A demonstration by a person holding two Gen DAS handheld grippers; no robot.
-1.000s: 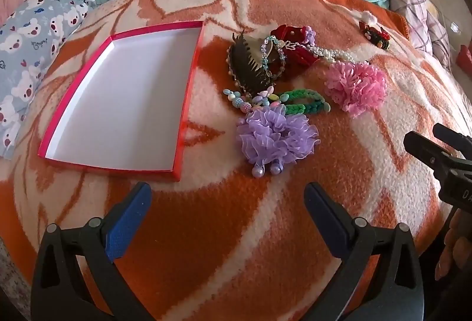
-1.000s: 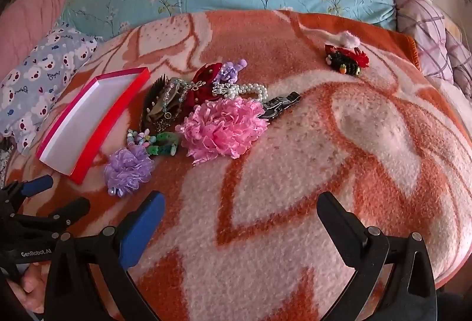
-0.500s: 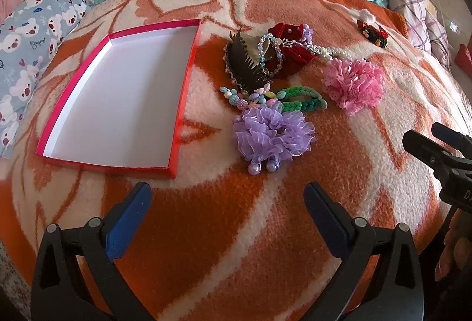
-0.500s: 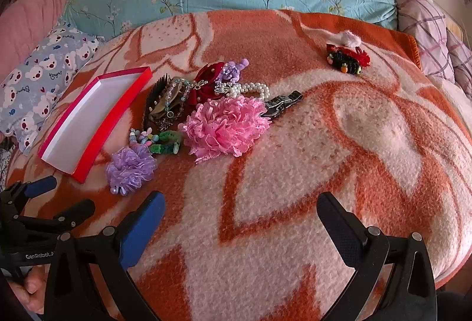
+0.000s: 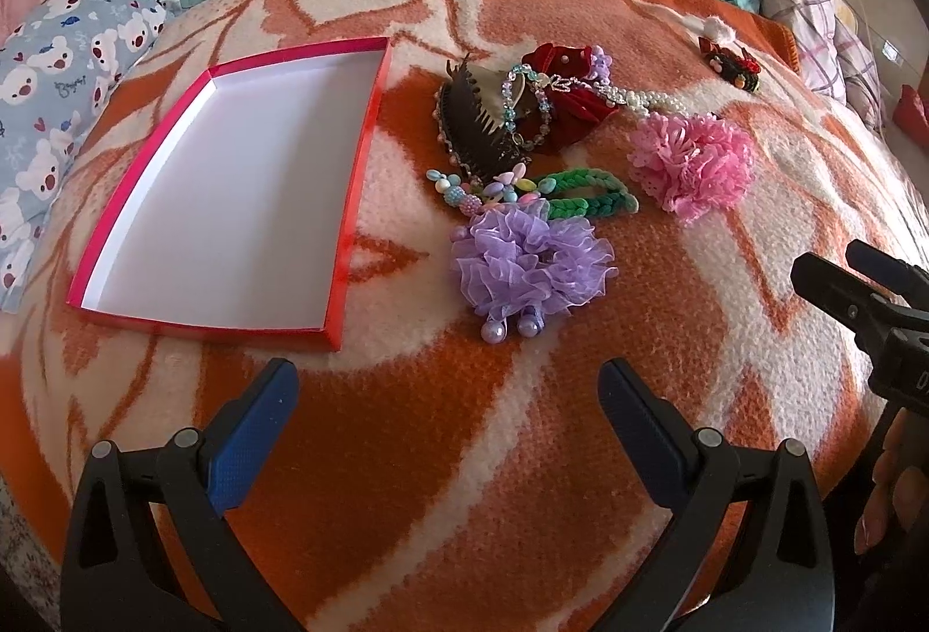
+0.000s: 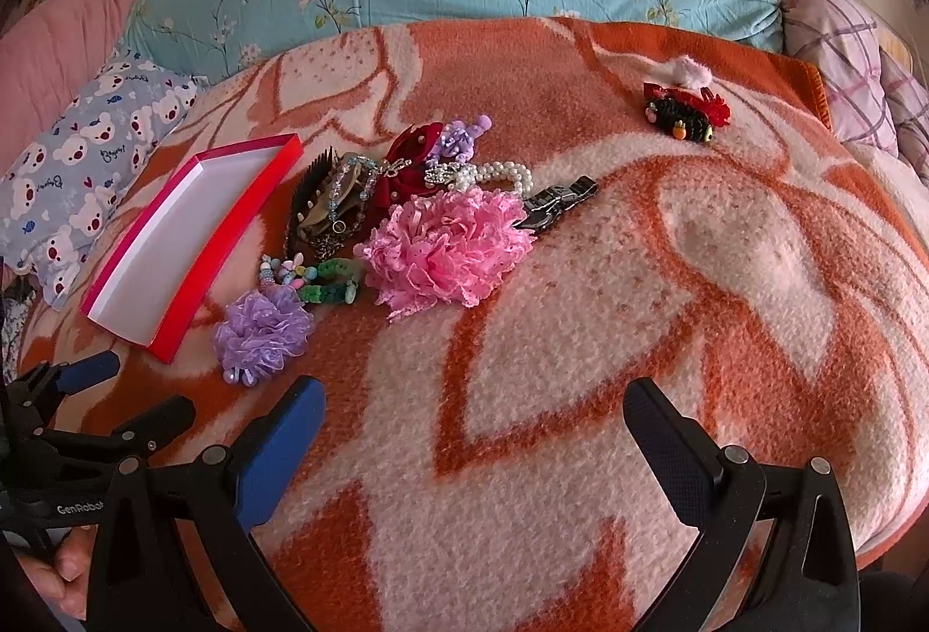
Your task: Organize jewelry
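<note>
Both the left claw (image 5: 447,402) and right claw (image 6: 473,423) hung spread and empty, near the shallow red-rimmed white cardboard box (image 5: 229,190) and frilly lilac organza hair flower (image 5: 531,260).

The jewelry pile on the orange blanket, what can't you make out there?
- Dark metal watch band: right wrist view, one end hidden under the pink ruffled hair flower; unseen in the left view.
- Brown toothed hair comb: both views, draped by a beaded bracelet.
- Red-and-black crocheted clip: too small for detail.
</note>
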